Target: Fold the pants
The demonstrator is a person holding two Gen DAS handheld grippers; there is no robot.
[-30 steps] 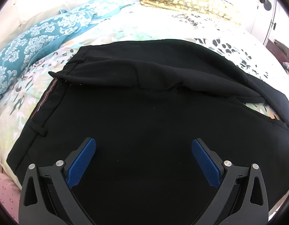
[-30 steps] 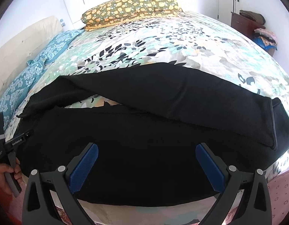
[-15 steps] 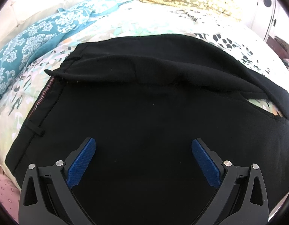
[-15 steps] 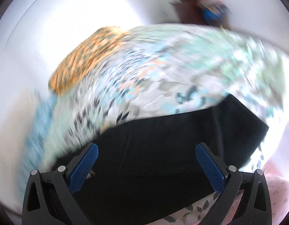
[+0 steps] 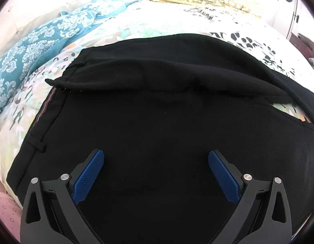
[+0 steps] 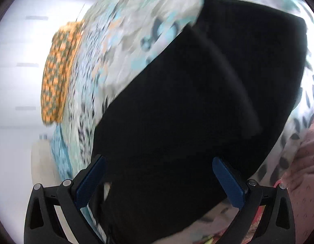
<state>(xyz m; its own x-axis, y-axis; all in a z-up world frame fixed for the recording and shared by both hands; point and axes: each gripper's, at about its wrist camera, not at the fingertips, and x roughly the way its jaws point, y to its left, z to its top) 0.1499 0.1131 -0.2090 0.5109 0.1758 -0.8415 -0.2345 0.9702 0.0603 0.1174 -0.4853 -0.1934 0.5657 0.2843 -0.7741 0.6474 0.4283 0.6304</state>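
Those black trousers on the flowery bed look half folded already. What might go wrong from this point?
Two things, probably. The upper leg of the black pants lies skewed over the lower one, so bedspread shows through a gap; folding now could lock in crooked edges. Also, the right wrist view is blurred, suggesting fast motion, so the open right gripper might pinch the bedspread along with the fabric. The left gripper hangs open over the seat.

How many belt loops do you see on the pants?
1. A single belt loop crosses the waistband at the left edge of the pants, ahead and left of the open left claw. More may be hidden under the folded cloth or outside the view.
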